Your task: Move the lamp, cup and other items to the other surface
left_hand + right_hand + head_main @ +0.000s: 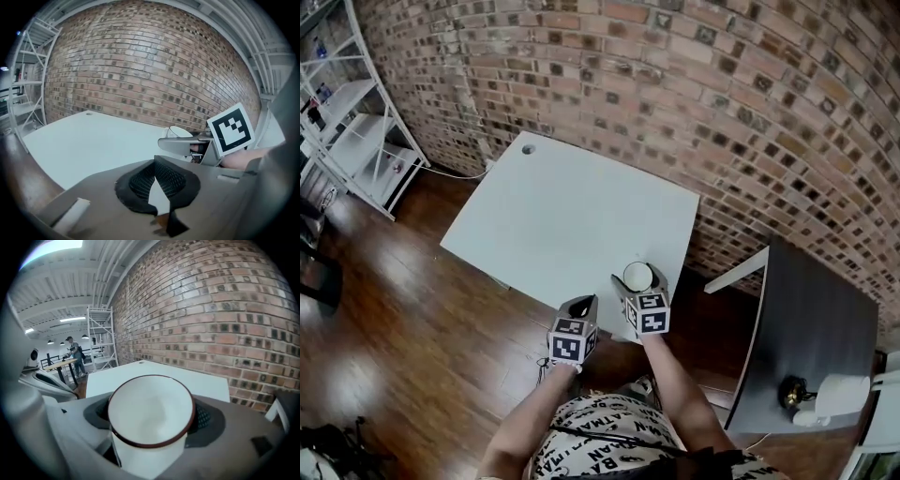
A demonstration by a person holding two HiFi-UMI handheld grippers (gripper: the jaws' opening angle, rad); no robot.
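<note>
Over the near right corner of the white rectangular tabletop [562,216], my right gripper [639,283] holds the white enamel cup with the dark red rim [150,413], its jaws spread wide around the cup's wall and clamped on it. My left gripper [157,169] hangs just beside it, jaws closed together on nothing. A white-shaded lamp with a black base [825,396] lies on the dark tabletop [806,309] to my right. I judge this to be the cup's carrying step. Next I must lower it upright onto the destination surface, then release.
</note>
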